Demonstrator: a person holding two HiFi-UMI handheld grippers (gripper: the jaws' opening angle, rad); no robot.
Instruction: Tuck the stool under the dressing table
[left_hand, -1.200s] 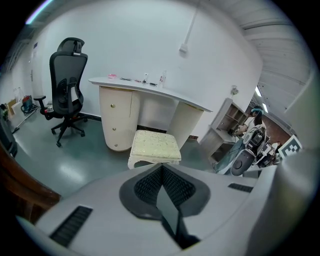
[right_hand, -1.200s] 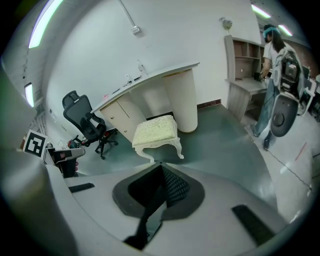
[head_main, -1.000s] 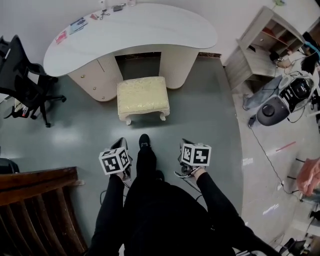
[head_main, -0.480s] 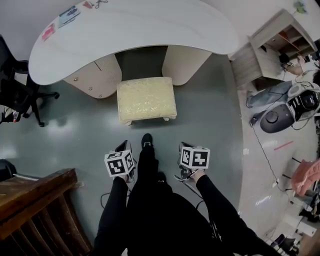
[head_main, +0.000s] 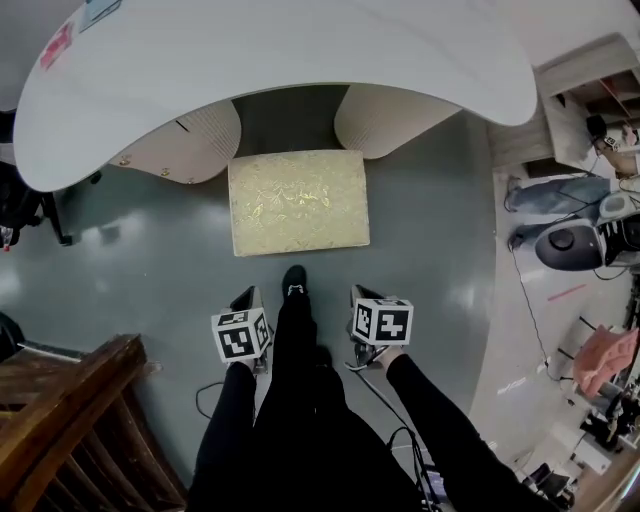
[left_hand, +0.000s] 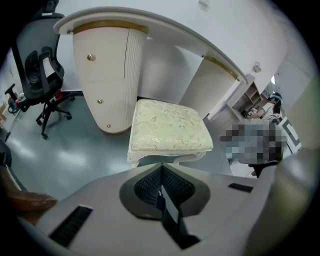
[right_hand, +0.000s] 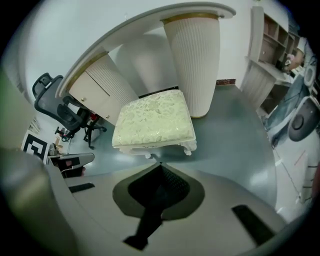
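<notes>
A glossy grey-green floor (head_main: 130, 260) carries pale light reflections. A black office chair (left_hand: 37, 65) stands left, a wooden shelf unit (head_main: 585, 85) right, dark slatted wooden furniture (head_main: 70, 410) nearest, before a white wall (left_hand: 235, 30).

The right gripper (right_hand: 160, 167), jaws together and empty, faces the stool (right_hand: 154, 122) standing before the table (right_hand: 192, 55).

From the head view, the top edge cut off the far side of the table (head_main: 300, 70). The flat things (head_main: 57, 45) at its left corner were clipped too, and too small for us to tell. The stool (head_main: 298, 203) hid its own legs under its seat. The chair (head_main: 12, 190) ran off the left edge. In the left gripper view, what stood right of the stool was blurred out.
</notes>
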